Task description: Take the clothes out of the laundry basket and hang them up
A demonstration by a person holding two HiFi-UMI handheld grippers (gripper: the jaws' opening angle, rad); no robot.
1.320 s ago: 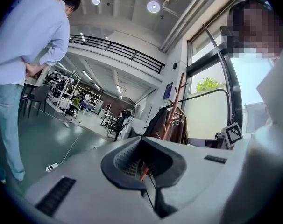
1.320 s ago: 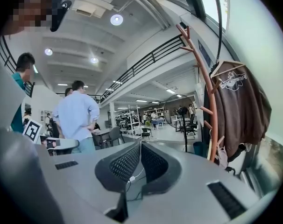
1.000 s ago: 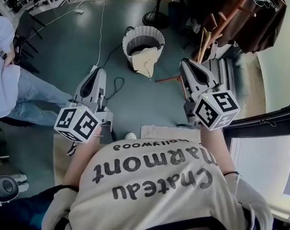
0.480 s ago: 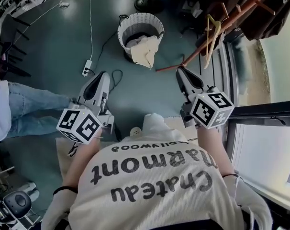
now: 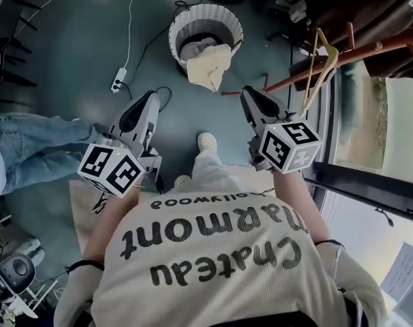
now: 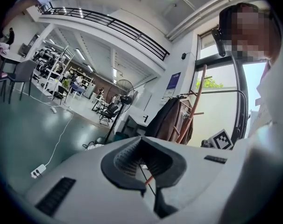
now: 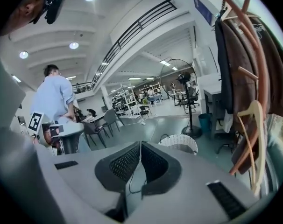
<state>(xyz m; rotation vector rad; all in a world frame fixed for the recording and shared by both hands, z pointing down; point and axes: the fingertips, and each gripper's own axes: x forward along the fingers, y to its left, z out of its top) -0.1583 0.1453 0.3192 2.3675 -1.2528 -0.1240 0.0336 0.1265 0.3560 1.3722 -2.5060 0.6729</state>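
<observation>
Left gripper [image 5: 153,97] and right gripper [image 5: 247,92] clenched empty; cream garment [image 5: 210,67] drapes over laundry basket [image 5: 185,22].

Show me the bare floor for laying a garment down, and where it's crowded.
Free: the floor between the laundry basket and the shoe, and between the white cable and the bystander's jeans. Crowded: the right side, with coat rack and wooden hanger, and the black cable by the basket.

We stepped forward, a white shoe [image 5: 206,142] swinging out ahead, and lowered the left claw [image 5: 152,97] and right claw [image 5: 246,91] toward the laundry basket [image 5: 227,20]; the wooden hanger [image 5: 315,80] came alongside the right claw.
</observation>
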